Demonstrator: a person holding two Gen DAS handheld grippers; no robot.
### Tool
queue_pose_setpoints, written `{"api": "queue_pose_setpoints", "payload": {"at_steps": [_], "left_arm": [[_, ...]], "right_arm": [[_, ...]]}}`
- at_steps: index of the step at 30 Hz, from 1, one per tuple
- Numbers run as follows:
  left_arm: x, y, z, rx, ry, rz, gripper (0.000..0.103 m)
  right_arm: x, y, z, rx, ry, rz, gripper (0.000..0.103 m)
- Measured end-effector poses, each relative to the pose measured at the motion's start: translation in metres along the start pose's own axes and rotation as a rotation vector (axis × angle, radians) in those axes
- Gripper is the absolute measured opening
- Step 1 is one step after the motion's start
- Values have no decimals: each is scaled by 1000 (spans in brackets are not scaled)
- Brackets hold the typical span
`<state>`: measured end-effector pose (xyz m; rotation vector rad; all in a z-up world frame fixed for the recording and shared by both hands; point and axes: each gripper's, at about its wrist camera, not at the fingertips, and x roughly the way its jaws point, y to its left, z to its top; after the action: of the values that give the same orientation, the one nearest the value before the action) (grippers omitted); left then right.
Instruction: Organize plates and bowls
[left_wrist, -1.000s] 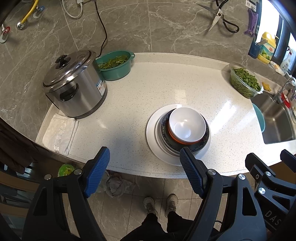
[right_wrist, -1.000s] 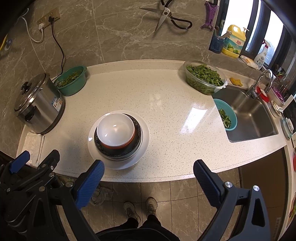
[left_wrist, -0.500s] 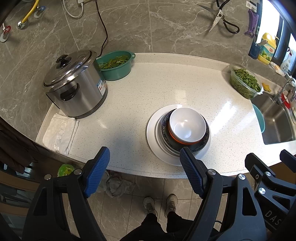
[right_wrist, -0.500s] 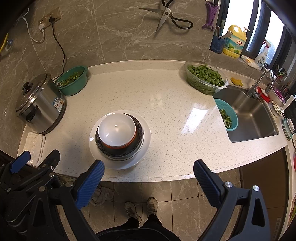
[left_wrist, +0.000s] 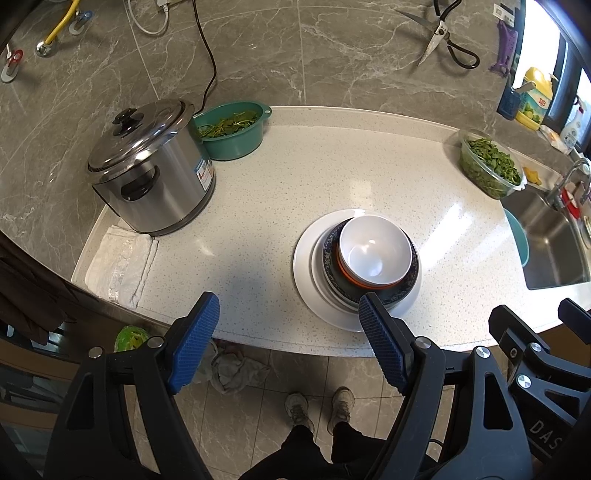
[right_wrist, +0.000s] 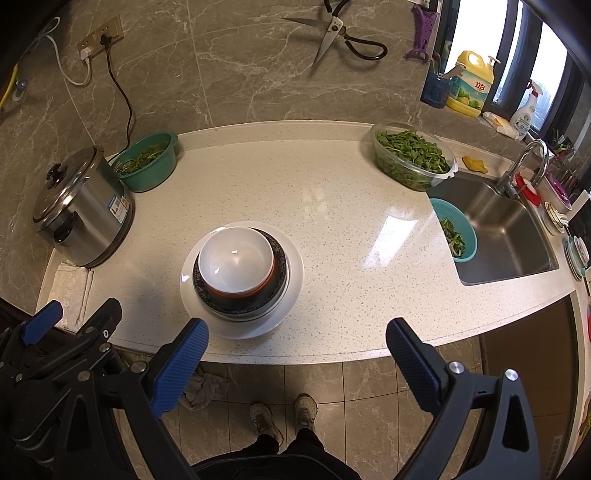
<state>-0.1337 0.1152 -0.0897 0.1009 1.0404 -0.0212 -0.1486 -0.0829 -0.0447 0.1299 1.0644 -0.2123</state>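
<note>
A person stands at a pale speckled kitchen counter (right_wrist: 332, 192) with a two-finger gripper in each hand, both held back over the floor at the counter's near edge and angled down toward the dishes. The left gripper (left_wrist: 288, 332) has its blue-padded jaws apart with nothing between them; the right gripper (right_wrist: 295, 354) is likewise spread wide and empty. The crockery sits gathered in one nested stack near the front edge of the counter: a white bowl (right_wrist: 236, 260) on top, resting in an orange-rimmed bowl (right_wrist: 258, 290), that inside a dark patterned dish (right_wrist: 280, 269), all of it on a wide white plate (right_wrist: 291, 280); a further pale plate seems to lie between dish and bottom plate, though that is hard to make out. No other plate or bowl stands loose on the counter. Judged from that, the stacking looks finished, or very nearly, and what may remain is only to move the pile somewhere, if anything. Left of the stack stands a steel cooker (left_wrist: 151, 166) with a folded cloth (left_wrist: 122, 266) in front of it and a teal basin of greens (left_wrist: 232, 129) behind; far right of the stack are a clear tub of greens (right_wrist: 413, 155) and the sink (right_wrist: 509, 236), with a teal colander (right_wrist: 456, 229) at its near side.
</note>
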Motion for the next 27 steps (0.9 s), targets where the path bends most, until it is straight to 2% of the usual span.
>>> {"api": "queue_pose_setpoints", "payload": {"at_steps": [27], "left_arm": [[1,-9,0,-14,12,1,77]], "right_arm": [[1,-2,2,1,2,6,99]]}}
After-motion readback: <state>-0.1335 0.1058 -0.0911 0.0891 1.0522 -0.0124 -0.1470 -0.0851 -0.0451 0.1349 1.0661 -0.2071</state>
